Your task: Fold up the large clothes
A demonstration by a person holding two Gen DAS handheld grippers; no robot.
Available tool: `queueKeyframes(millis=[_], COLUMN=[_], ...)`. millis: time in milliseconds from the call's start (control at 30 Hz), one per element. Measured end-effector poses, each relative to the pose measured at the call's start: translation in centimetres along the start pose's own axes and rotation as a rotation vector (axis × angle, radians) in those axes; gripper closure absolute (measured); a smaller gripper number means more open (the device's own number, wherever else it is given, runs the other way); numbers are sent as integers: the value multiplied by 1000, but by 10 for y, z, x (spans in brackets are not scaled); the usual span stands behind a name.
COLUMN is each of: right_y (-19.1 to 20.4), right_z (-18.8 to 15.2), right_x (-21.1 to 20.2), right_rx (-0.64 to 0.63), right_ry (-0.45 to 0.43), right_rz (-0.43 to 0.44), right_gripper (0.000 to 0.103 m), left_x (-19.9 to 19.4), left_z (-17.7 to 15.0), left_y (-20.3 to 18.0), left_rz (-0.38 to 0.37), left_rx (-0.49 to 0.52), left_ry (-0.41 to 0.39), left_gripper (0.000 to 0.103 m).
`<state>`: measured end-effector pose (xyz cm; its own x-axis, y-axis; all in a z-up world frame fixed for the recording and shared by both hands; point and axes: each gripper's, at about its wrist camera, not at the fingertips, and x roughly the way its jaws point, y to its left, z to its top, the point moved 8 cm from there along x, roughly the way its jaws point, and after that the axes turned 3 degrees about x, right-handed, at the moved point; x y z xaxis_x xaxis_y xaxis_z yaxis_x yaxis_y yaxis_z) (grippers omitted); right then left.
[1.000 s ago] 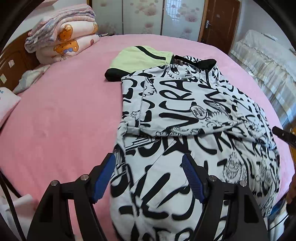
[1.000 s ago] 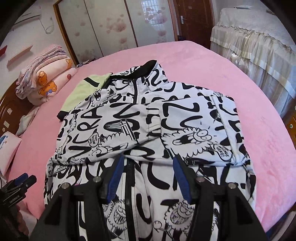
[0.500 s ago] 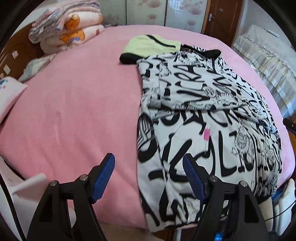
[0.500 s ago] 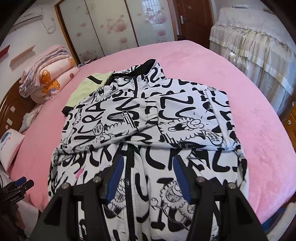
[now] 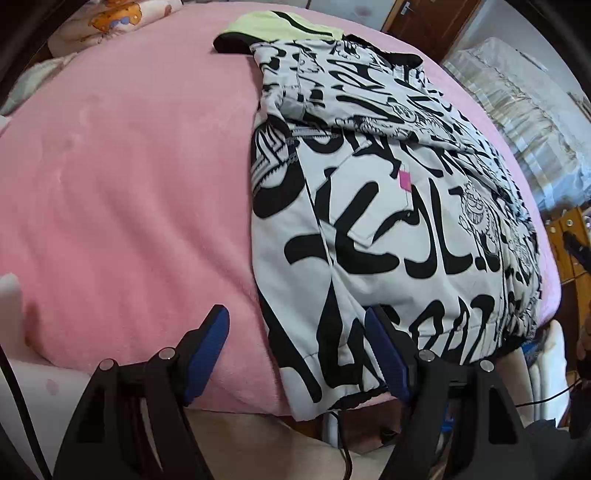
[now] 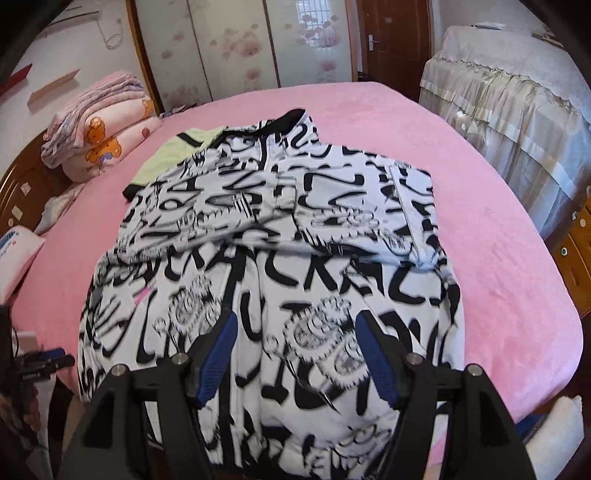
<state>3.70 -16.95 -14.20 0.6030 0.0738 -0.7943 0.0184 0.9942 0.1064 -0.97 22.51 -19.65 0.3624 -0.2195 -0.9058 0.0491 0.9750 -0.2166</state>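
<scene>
- Jacket [image 5: 388,206], white with black lettering print, lies flat on the pink bed [image 5: 129,184], sleeves folded across the chest, hem at the near bed edge.
- Left gripper [image 5: 297,350]: fingers spread wide, holding nothing. The left blue pad [image 5: 207,347] hovers over bare pink cover; the right blue pad [image 5: 386,354] sits at the jacket's hem corner. Contact with the fabric cannot be confirmed.
- Right gripper [image 6: 295,354]: fingers spread wide, holding nothing, positioned over the lower centre of the jacket [image 6: 273,258] beside its front zip line. Contact cannot be confirmed; this view is motion-blurred.
- Pink tag [image 5: 404,181] sits on the jacket front near a pocket edge.
- Black collar [image 6: 288,118] points toward the far side of the bed.
- Yellow-green garment [image 5: 280,27] with black trim lies partly under the jacket's far left shoulder.
- Folded quilts [image 6: 99,144] with a bear print are stacked at the far left, next to the wooden headboard [image 6: 26,192].
- Second bed [image 6: 517,110] with a pale frilled cover stands to the right.
- Sliding wardrobe doors [image 6: 240,48] with a floral pattern and a brown door [image 6: 395,40] line the far wall.
</scene>
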Motion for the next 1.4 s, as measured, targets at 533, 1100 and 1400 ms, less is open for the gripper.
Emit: queueKeyframes(millis=[533, 1100, 1400], right_y=[-118, -129, -109], right_z=[-97, -146, -139], right_x=[7, 61, 54], right_rx=[56, 189, 131], right_ry=[199, 370, 346], right_rz=[-72, 152, 234], right_gripper=[36, 35, 84], left_x=[25, 67, 61], left_z=[-14, -21, -12], left_y=[-11, -27, -31], left_rz=[-203, -127, -117], left_rx=[-80, -18, -39], left_ry=[59, 167, 168], left_gripper=[28, 11, 65])
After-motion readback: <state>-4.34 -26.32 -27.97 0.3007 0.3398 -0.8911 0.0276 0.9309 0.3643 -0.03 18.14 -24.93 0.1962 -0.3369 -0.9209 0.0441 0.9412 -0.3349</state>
